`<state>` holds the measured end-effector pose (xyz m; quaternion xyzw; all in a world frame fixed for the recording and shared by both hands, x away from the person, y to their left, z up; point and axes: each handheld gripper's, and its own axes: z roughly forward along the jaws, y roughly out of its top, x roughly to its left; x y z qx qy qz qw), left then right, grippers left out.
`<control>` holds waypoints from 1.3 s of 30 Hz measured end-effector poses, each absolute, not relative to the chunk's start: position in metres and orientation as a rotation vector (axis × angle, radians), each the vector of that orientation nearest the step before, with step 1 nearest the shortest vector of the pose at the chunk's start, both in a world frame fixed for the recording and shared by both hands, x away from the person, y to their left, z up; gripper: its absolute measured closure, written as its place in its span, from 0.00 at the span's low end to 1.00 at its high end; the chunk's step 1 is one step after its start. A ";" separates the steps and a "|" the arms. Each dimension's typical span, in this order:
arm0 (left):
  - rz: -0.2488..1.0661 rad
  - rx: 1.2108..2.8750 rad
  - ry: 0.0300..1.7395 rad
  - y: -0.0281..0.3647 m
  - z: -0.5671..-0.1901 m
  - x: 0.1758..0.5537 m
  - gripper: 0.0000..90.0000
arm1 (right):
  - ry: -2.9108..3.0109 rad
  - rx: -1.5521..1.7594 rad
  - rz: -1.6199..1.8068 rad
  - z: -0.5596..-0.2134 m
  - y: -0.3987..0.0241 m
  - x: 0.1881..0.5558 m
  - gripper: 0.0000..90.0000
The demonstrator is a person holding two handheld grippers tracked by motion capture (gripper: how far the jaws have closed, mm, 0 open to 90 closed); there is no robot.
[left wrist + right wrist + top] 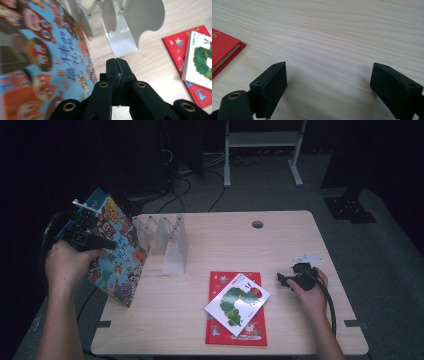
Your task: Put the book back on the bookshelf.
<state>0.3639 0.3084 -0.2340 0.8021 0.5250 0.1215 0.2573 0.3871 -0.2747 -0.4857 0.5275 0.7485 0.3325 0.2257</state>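
High view: left gripper (107, 243) sits at the table's left edge, over a blue picture book (116, 262) that leans tilted there, its lower corner hanging off the wooden table (300, 240). Can't tell from here whether the book rests against the white book rack (167, 242) just beside it or stands a bit apart; the hand (67, 262) covers part of the cover. Top of the book runs into the dark bkgd, edge hard to read.

Left gripper view: jaws pressed flat together, nothing between them. Blue book is to the left of the jaws, blurred, cut off by the frame at left & top; whether the jaws touch it can't be made out. Rack's dividers (135, 22) are cropped at the top.

Right gripper (284, 279) rests near the table's right side, well apart from the blue book. Right gripper view: jaws spread wide, bare wood between them, holding nothing.

Red book (235, 320) lies flat near the front centre w/ a white caterpillar book (237, 302) lying askew on top, hiding much of the red cover. In the right gripper view just a corner of the red book (223, 51) shows at the left.
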 end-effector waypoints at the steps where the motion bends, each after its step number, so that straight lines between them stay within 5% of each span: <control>1: 0.327 2.184 1.420 0.306 -0.237 0.364 0.99 | 2.064 1.455 0.917 -0.486 -0.275 0.387 0.14; 14: 0.224 2.250 1.341 0.277 -0.287 0.362 0.97 | 2.064 1.454 0.916 -0.486 -0.275 0.387 0.14; 26: 0.239 2.238 1.274 0.257 -0.336 0.351 0.79 | 2.064 1.454 0.916 -0.486 -0.275 0.387 0.14; 35: 0.264 2.268 1.218 0.245 -0.380 0.345 0.54 | 2.068 1.447 0.918 -0.486 -0.274 0.387 0.15; 39: 0.323 2.269 1.174 0.240 -0.398 0.339 0.34 | 2.070 1.447 0.919 -0.486 -0.274 0.387 0.15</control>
